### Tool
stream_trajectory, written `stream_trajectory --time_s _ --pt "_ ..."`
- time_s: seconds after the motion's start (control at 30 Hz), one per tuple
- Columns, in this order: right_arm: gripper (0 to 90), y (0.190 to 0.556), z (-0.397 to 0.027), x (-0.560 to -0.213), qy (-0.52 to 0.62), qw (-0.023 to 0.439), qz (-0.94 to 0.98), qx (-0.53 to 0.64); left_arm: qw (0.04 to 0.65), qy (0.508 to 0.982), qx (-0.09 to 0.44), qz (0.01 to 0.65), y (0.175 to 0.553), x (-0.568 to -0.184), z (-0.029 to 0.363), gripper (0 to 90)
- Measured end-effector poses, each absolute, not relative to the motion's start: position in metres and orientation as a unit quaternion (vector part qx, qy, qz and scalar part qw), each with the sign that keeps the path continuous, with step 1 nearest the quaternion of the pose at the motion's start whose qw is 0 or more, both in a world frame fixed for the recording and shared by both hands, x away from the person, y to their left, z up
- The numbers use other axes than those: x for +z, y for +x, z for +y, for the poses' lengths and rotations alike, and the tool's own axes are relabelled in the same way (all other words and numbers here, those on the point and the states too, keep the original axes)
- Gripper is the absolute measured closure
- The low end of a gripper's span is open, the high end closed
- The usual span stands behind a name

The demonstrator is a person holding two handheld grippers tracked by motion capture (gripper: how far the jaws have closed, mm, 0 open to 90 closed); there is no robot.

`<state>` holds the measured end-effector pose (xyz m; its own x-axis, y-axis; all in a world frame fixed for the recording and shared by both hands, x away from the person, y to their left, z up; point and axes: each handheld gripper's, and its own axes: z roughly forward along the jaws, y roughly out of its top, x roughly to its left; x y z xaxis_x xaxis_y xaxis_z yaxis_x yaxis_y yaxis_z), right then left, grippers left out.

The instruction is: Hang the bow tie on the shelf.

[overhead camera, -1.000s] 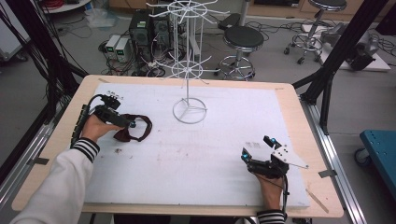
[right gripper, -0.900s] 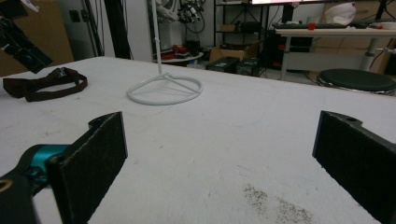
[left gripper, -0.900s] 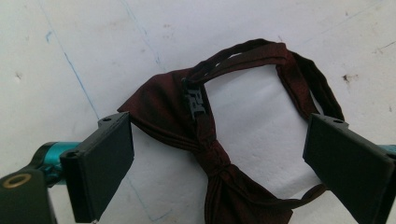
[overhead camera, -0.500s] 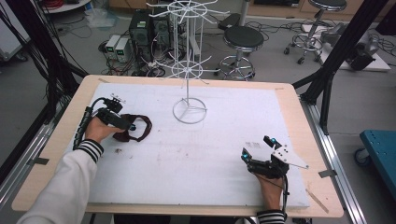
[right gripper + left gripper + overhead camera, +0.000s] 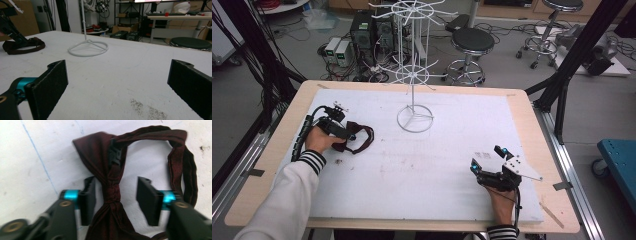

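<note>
My left gripper (image 5: 116,200) has just been closing around the bow tie's (image 5: 111,195) knot on the mat, pads not yet touching; right gripper (image 5: 117,85) rests wide apart, so pickup seems next.

Dark maroon bow tie (image 5: 111,195). White wire rack (image 5: 414,65) on a white desk (image 5: 437,165). Sleeve (image 5: 282,200) white, with black-striped cuff

The left gripper (image 5: 116,197) lies low, pointing away from the person, its jaws just closing but not yet pressing together. The right gripper (image 5: 491,159) rests level, jaws spread wide, held by the right hand (image 5: 501,202).
</note>
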<state>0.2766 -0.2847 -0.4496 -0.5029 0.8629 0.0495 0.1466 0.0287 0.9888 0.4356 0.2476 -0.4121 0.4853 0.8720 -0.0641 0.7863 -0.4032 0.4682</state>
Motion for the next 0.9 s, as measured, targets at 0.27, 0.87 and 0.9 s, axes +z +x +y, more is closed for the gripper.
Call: stream_trajectory --time_s 0.27,0.87,0.9 --pt "2.4 0.277 -0.285 -0.450 0.389 0.312 0.646 0.577 0.230 0.834 0.116 0.488 0.430 -0.415 0.246 75.3" --pt "2.4 0.277 -0.285 -0.450 0.389 0.312 0.647 0.577 0.305 0.822 0.147 0.458 0.422 -0.396 0.249 76.0" --pt "2.4 0.277 -0.285 -0.450 0.387 0.312 0.648 0.577 0.312 0.819 0.150 0.457 0.421 -0.395 0.249 76.1"
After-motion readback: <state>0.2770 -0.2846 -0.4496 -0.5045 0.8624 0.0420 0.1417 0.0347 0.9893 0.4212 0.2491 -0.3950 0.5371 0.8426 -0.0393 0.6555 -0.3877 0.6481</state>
